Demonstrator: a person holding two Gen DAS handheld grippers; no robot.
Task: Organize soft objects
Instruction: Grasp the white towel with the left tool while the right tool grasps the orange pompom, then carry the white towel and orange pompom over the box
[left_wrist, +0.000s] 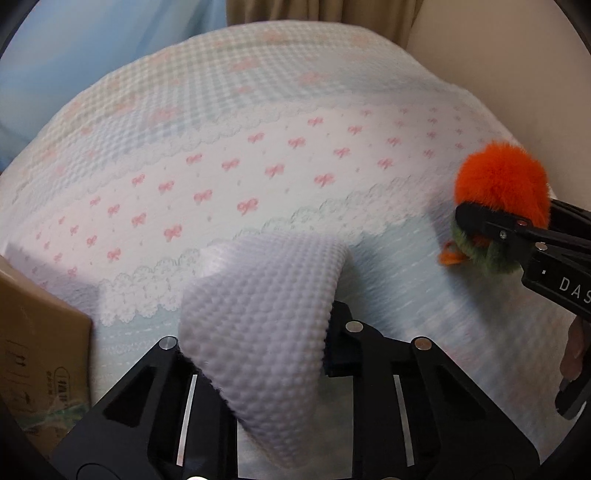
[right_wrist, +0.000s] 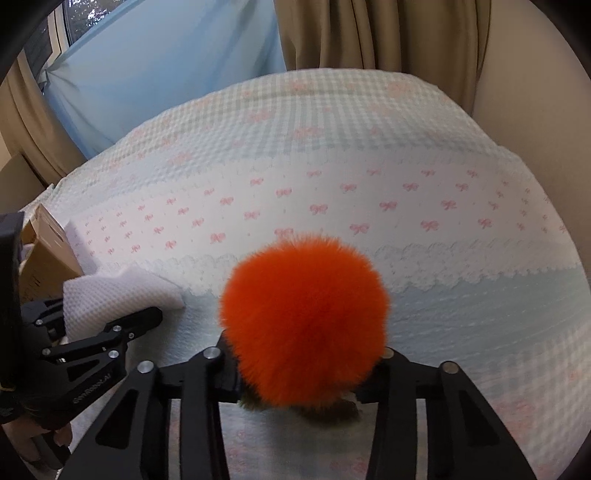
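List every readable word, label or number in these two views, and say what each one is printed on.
"DAS": white letters on the right gripper body at the right edge of the left wrist view, cut off by the frame.
Print on the cardboard box: dark characters and an oval logo, too blurred to read.
Embossed line on the left gripper arm in the right wrist view: too faint and small to read.
Nothing else carries text.

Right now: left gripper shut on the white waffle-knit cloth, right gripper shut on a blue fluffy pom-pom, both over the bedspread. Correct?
One error: the pom-pom is orange, not blue, as the right wrist view shows. The rest stands: left gripper shut on the white waffle-knit cloth, right gripper shut on the pom-pom, both over the bedspread.
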